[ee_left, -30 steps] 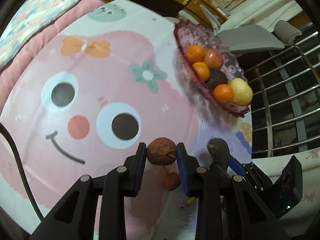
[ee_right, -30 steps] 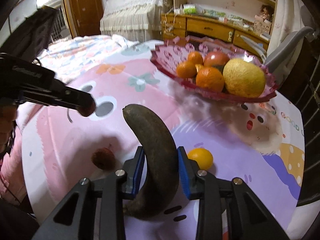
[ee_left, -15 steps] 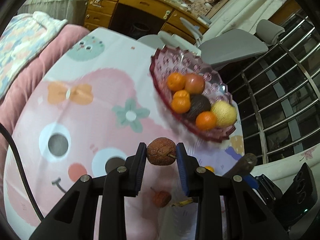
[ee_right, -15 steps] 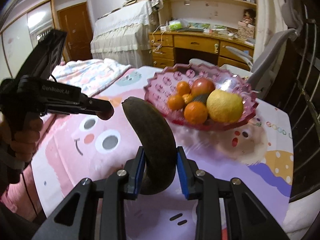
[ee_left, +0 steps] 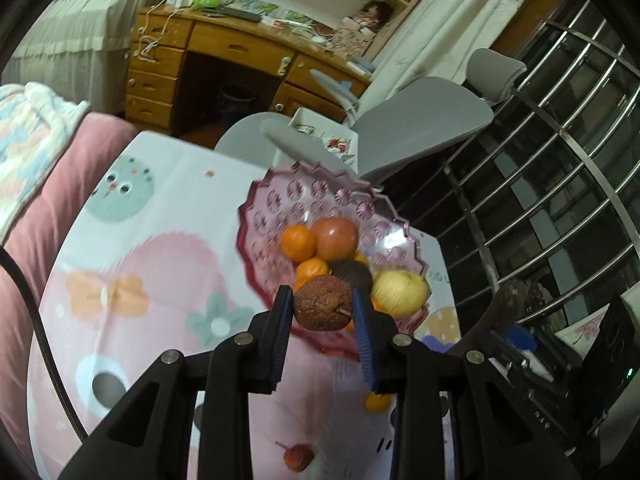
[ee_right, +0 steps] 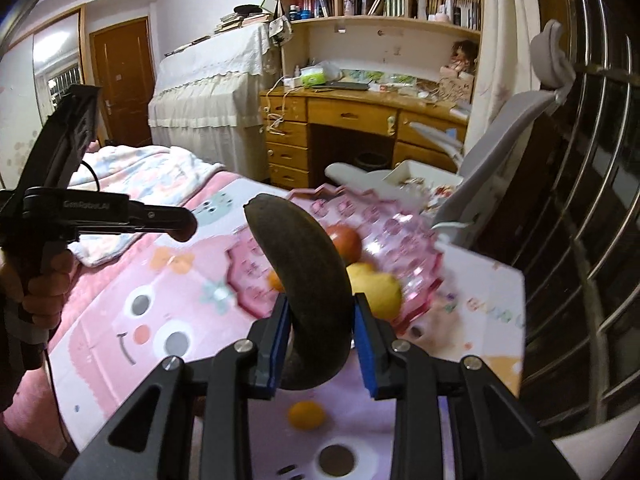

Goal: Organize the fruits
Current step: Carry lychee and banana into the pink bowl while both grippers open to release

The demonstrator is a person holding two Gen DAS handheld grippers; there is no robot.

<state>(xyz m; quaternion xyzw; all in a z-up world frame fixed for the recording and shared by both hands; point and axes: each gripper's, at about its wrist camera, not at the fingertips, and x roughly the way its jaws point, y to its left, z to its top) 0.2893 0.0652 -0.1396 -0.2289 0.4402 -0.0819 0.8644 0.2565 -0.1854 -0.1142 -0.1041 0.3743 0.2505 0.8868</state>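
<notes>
- Left gripper (ee_left: 322, 312): jaws clamped on a rough reddish-brown fruit (ee_left: 323, 303), small stem poking toward 3 o'clock. Held in the air just short of the pink bowl's (ee_left: 256, 208) near rim.
- Bowl contents, left wrist view: oranges (ee_left: 298, 243), a reddish round fruit (ee_left: 335, 238), a dark fruit (ee_left: 352, 274), a pale yellow fruit (ee_left: 400, 289). Far half of the bowl at 12 o'clock is bare.
- Loose on the table (ee_left: 168, 184): a small red fruit (ee_left: 298, 457) at 6 o'clock and a small orange (ee_left: 377, 402) at 5 o'clock of the held fruit.
- Right gripper (ee_right: 320, 320): jaws closed on a dark curved banana (ee_right: 304, 268), tip arching up toward 11 o'clock. It hangs in front of the bowl; the loose orange lies on the table below it.
- Step in hand, as I read it: both carries under way, neither fruit released.
- Next move calls for going on over the rim, lowering each fruit into bare space at 12 o'clock, then opening. One gripper at a time seems safer, since they converge on one bowl. Two loose fruits remain after.
</notes>
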